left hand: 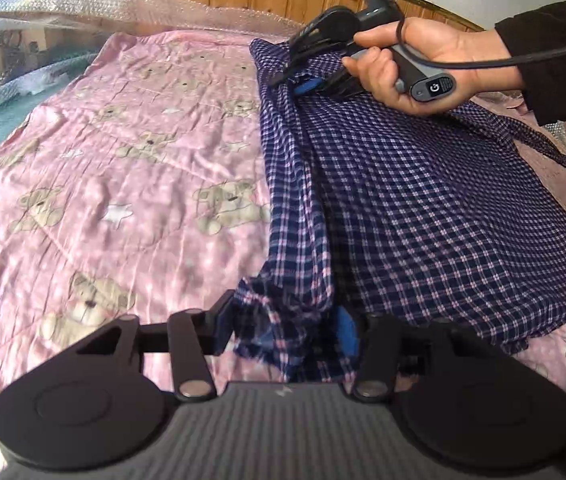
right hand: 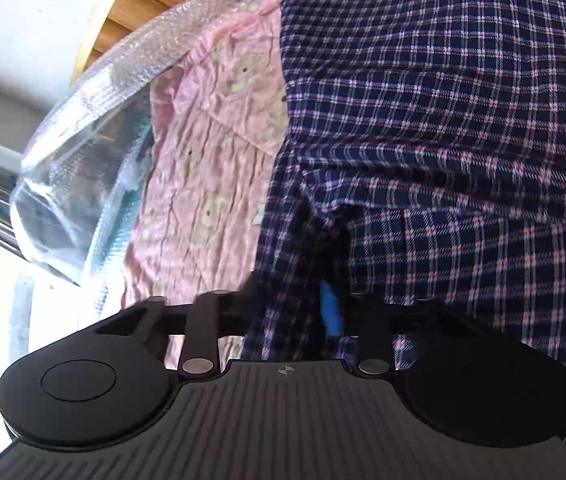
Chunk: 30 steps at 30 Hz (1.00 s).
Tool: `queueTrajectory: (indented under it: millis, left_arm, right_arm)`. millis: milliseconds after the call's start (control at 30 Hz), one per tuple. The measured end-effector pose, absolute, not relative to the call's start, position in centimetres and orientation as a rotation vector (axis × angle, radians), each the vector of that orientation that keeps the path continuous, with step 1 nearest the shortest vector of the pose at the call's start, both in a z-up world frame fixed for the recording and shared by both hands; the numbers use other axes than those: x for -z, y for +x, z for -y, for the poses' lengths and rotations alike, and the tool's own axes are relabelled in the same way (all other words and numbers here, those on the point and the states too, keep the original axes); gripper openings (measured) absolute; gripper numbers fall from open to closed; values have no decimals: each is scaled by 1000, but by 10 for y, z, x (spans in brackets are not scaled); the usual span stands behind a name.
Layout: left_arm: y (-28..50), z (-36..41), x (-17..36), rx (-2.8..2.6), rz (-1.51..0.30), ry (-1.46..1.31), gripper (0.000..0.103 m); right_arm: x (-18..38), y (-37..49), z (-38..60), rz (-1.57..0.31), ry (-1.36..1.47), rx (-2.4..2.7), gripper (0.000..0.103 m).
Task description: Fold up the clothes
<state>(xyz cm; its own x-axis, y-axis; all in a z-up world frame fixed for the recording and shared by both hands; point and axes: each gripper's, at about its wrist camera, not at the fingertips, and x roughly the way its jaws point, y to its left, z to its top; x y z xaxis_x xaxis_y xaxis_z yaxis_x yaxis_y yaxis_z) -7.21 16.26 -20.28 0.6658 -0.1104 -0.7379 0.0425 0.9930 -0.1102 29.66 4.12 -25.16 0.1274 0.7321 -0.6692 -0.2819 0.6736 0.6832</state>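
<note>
Between the jaws of the left gripper (left hand: 283, 328), a bunched near corner of the one plaid shirt (left hand: 423, 208) is pinched; the jaws stand closed on it. Further right, the right gripper (left hand: 303, 80), held in a hand (left hand: 415, 64), stands clamped on the shirt's far edge. The shirt lies beside and beyond both, on one pink bear-print quilt (left hand: 123, 160). Likely risk: each grip takes only a thin bunch, so uneven pulling could slip cloth free or skew the fold. Two grippers, one shirt.
</note>
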Motion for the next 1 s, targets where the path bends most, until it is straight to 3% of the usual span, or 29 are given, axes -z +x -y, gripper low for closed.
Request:
queueTrajectory:
  millis: [33,200,367,400,433,500,567,633,700,767,933,1000]
  left_arm:
    - [-70,-165,199,93,-854,-95,6]
    - [-75,-159,155,82,-868,-48,5]
    - [-67,-119,172,66,-968,122,6]
    - [-68,-113,175,57,-972,144,7]
    - [-71,-109,177,46,-970,161,12]
    - [-78,-107,179,15,-938,163,22]
    - [-83,-106,179,-14,-909,160,35]
    - [-83,-108,182,-34,-898,153,36]
    - [-82,-106,185,-22,-889,154,35]
    - [-83,-103,183,2,-873,162,24]
    - [-85,-93,174,63,-840,183,27]
    - [-87,-90,173,74,-839,193,28]
  right_arm:
    - [251,300,-43,-1234,418,-774,3]
    - [229,307,-19,-1164,356,-755,0]
    - [252,316,-15,-1211,384,-776,0]
    - [252,317,-15,-1211,394,-781,2]
    - [252,317,-14,-1213,406,-786,11]
    - [250,311,-11,-1222,431,-806,17]
    - [246,298,-7,-1229,435,-838,35]
    - [244,279,-3,-1246,446,-885,38]
    - [244,254,-2,-1284,450,-935,38]
    - [243,224,-2,-1331,438,-981,38]
    - [248,149,-5,-1495,368,-1079,37]
    - [254,128,-9,-1569,307,-1072,20]
